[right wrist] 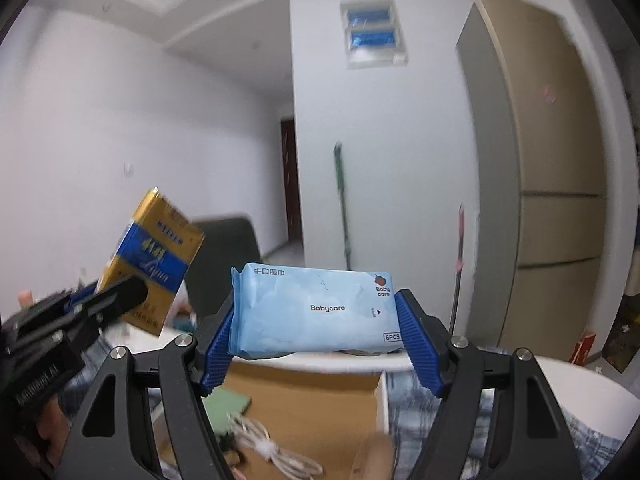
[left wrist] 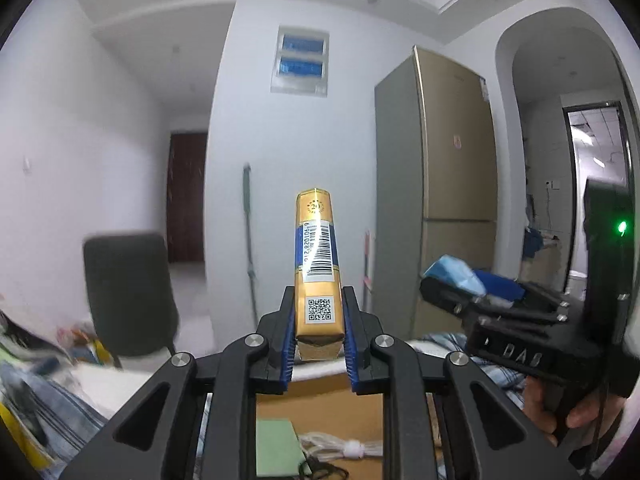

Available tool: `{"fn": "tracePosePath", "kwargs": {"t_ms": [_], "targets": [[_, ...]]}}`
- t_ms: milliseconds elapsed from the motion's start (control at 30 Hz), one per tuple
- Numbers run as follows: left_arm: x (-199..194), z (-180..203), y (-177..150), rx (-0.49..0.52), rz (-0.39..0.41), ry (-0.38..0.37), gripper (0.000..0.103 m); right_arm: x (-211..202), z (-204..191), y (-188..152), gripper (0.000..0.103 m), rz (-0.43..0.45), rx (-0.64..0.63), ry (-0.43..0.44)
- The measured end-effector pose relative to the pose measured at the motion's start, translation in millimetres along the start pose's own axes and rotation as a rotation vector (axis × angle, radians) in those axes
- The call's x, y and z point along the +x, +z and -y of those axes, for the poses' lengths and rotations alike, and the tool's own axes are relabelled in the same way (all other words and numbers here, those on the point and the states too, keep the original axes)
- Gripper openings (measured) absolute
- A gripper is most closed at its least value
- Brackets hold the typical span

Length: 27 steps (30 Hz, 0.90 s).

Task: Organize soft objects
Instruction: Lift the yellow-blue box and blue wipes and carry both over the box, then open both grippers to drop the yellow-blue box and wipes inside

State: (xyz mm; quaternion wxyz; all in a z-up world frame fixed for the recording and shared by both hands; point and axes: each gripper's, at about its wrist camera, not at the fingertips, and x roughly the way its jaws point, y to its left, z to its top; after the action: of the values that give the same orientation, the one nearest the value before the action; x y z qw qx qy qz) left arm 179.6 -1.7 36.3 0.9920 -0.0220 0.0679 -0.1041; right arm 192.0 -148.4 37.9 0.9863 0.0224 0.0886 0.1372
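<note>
White walls and a tall fridge [left wrist: 452, 184] back the scene, both grippers raised above an open cardboard box [right wrist: 320, 412]. The left gripper [left wrist: 319, 344] pinches a gold-and-blue pack [left wrist: 318, 276] upright, the right gripper [right wrist: 316, 344] squeezes a blue wipes packet [right wrist: 316, 312] from both ends. Neither seems stowed yet; the box holds a green pad [right wrist: 228, 404] and white cable [right wrist: 276, 452].
</note>
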Motion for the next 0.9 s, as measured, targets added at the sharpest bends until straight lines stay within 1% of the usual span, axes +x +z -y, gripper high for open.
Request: {"fn": "tracePosePath", "kwargs": {"t_ms": [100, 167, 267, 333, 433, 467, 533, 600, 633, 667, 700, 733, 833, 900], "targets": [[18.1, -9.9, -12.5, -0.019, -0.085, -0.005, 0.021, 17.6, -6.3, -15.1, 0.073, -0.087, -0.037, 0.025], [31.2, -14.7, -20.6, -0.030, -0.154, 0.004, 0.021, 28.1, -8.9, -22.6, 0.073, -0.148, -0.035, 0.042], [47.3, -19.3, -27.7, -0.046, -0.243, 0.010, 0.021, 41.6, -8.1, -33.1, 0.073, -0.225, -0.024, 0.031], [55.4, -21.1, -30.4, -0.053, -0.297, -0.008, 0.021, 51.6, -7.2, -39.8, 0.073, -0.282, -0.030, 0.019], [61.0, -26.3, -32.8, -0.075, -0.343, -0.002, 0.021, 62.0, -4.4, -48.8, 0.073, -0.344, -0.032, 0.021], [63.2, -28.3, -33.8, -0.087, -0.364, -0.006, 0.021, 66.4, -3.8, -50.0, 0.073, -0.357, -0.033, 0.023], [65.1, -28.2, -34.6, -0.084, -0.377, -0.006, 0.021, 69.0, -4.0, -52.7, 0.073, -0.373, -0.037, 0.033], [64.0, -25.4, -34.7, -0.066, -0.384, -0.001, 0.028, 66.6, -4.9, -52.2, 0.076, -0.374, -0.039, 0.041], [63.9, -24.7, -34.7, -0.061, -0.383, -0.001, 0.047, 65.8, -4.7, -51.9, 0.084, -0.369, -0.038, 0.038], [59.8, -24.8, -36.4, -0.060, -0.371, 0.005, 0.072, 66.9, -3.1, -49.5, 0.090, -0.360, -0.036, 0.033], [56.8, -24.6, -35.7, -0.060, -0.348, 0.017, 0.078, 65.5, -2.3, -48.8, 0.090, -0.353, -0.034, 0.028], [51.4, -24.8, -34.2, -0.059, -0.308, 0.035, 0.081, 64.2, -1.5, -47.8, 0.090, -0.348, -0.035, 0.027], [45.9, -27.6, -30.0, -0.075, -0.289, 0.025, 0.081, 60.6, -0.2, -44.1, 0.090, -0.331, -0.035, 0.018], [41.0, -30.2, -26.6, -0.089, -0.265, 0.039, 0.081, 56.5, 0.1, -40.8, 0.090, -0.319, -0.032, 0.014]]}}
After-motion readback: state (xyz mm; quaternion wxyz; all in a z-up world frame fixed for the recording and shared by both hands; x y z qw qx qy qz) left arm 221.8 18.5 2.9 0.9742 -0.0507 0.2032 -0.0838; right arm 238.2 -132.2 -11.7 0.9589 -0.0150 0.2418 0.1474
